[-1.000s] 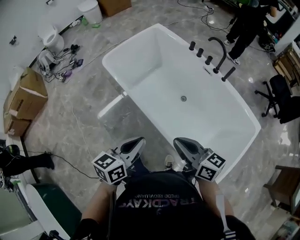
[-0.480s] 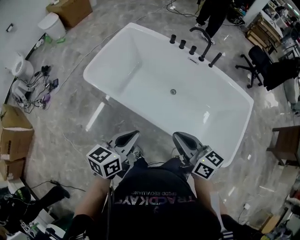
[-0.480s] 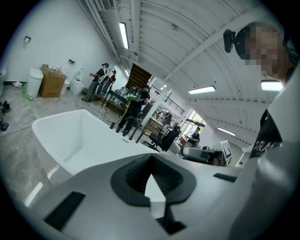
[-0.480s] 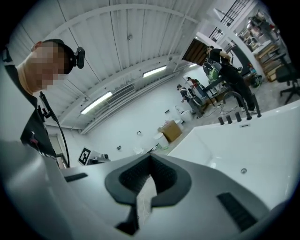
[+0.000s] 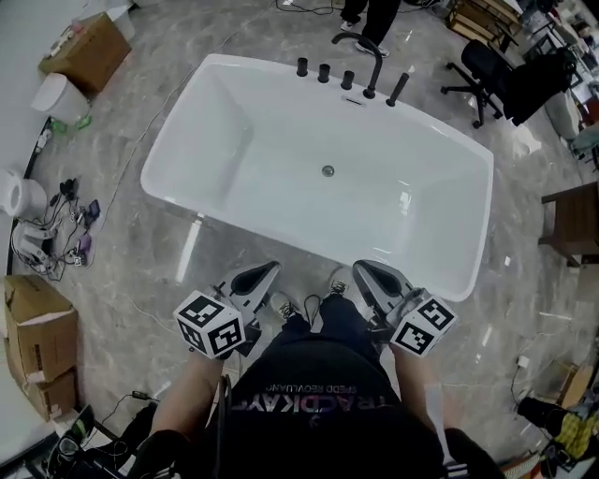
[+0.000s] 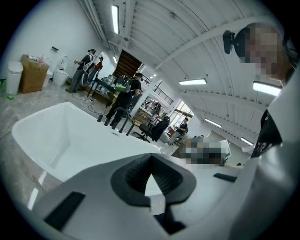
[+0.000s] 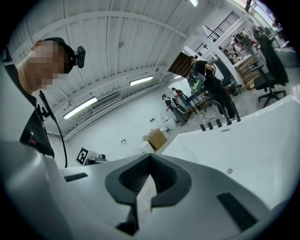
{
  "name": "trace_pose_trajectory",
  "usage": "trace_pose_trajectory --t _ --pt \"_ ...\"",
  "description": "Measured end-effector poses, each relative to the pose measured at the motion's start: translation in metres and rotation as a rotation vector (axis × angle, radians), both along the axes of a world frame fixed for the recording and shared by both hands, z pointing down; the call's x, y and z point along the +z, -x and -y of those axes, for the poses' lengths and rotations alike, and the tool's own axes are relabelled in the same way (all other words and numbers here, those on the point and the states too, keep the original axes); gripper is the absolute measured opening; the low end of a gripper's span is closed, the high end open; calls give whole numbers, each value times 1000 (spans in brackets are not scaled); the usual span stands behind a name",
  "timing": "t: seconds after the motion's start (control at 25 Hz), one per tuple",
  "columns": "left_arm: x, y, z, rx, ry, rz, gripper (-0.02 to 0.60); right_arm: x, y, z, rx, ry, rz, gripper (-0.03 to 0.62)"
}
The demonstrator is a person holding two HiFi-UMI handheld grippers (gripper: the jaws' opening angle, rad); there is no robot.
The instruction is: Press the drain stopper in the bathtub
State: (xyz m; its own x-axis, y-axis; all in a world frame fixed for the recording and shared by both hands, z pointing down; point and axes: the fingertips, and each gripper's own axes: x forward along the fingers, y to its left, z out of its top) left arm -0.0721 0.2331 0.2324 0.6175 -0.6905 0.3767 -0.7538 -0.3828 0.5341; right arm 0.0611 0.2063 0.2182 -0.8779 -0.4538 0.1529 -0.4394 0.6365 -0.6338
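The white bathtub [image 5: 239,201] lies across the floor ahead of me, its near rim just beyond both grippers. A small round metal drain stopper [image 5: 328,170] sits in the middle of the tub floor, and it also shows in the right gripper view as the drain stopper [image 7: 229,171]. My left gripper [image 5: 265,273] and right gripper [image 5: 366,272] are held close to my body, outside the tub and well short of the stopper. Both are shut with nothing between the jaws, as the left gripper [image 6: 151,157] and right gripper [image 7: 150,157] show. The left gripper view shows the tub [image 6: 65,136] but no stopper.
Black faucet fittings [image 5: 348,73] line the tub's far rim, with a person [image 5: 370,17] standing behind them. An office chair [image 5: 491,70] and a wooden chair [image 5: 573,223] stand to the right. Cardboard boxes [image 5: 37,346], a white bin [image 5: 58,95] and loose cables [image 5: 56,229] lie left.
The head view has swung round: the tub now lies squarer and more centred in front of me. Both grippers stay shut near my body.
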Motion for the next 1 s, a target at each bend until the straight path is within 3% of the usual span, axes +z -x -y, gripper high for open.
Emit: trace_pose_trajectory --t 0.28,0.64,0.8,1.0 --pt "7 -17 35 3 45 18 6 15 -30 36 39 41 18 11" --pt "15 -32 86 -46 68 140 6 34 -63 99 -1 60 15 11" --pt "24 -39 106 -32 71 191 6 45 -75 121 -11 59 1 11" --pt "35 -42 130 9 71 196 6 58 -81 138 16 59 -24 11"
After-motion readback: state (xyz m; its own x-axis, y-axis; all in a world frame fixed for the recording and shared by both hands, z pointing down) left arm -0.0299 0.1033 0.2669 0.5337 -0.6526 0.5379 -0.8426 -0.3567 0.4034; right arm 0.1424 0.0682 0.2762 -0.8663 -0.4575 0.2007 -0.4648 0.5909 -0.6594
